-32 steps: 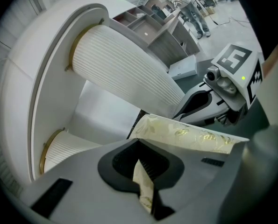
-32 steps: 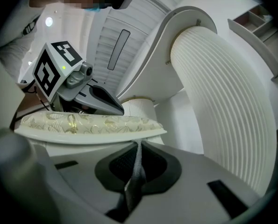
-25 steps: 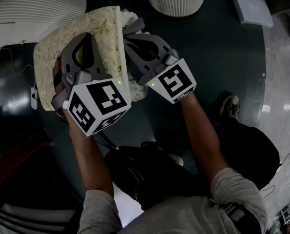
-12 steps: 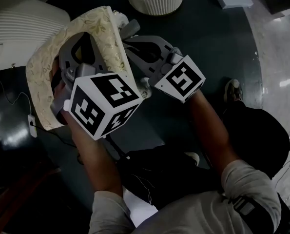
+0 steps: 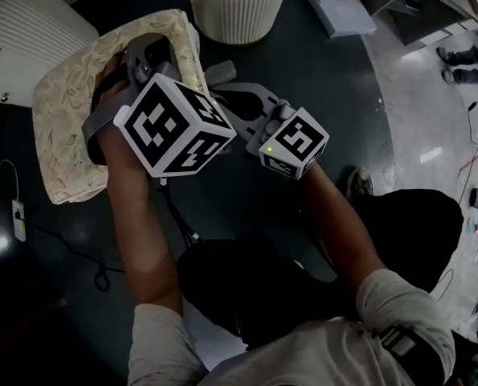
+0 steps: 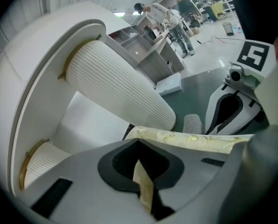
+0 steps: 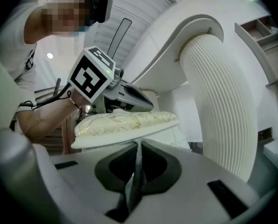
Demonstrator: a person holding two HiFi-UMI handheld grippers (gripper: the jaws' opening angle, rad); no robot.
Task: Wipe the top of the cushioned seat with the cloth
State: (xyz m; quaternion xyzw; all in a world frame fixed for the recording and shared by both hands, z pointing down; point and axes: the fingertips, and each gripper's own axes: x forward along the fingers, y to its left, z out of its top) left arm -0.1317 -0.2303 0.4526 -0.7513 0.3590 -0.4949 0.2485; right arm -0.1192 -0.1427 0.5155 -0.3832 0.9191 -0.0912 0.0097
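The cushioned seat (image 5: 62,127), cream with a gold leaf pattern, is held up off the dark floor at the head view's upper left. My left gripper (image 5: 150,51) is shut on the seat's edge: a fold of the patterned fabric (image 6: 146,190) sits pinched between its jaws. My right gripper (image 5: 216,75) is close beside the seat's right edge, shut on a thin grey cloth (image 7: 136,176). A bit of that cloth (image 5: 220,72) shows at the jaw tips. In the right gripper view the seat (image 7: 124,122) lies level ahead, with the left gripper's marker cube (image 7: 92,78) behind it.
A white ribbed pedestal (image 5: 230,6) stands just beyond the grippers, under a big white round top (image 6: 45,55). A flat white box (image 5: 335,6) lies on the floor at the back right. A cable and power strip (image 5: 18,215) lie at the left. People stand far off (image 6: 162,20).
The left gripper has turned and risen with the seat, so more of the patterned top faces the head camera. The right gripper has stayed beside the seat's right edge.
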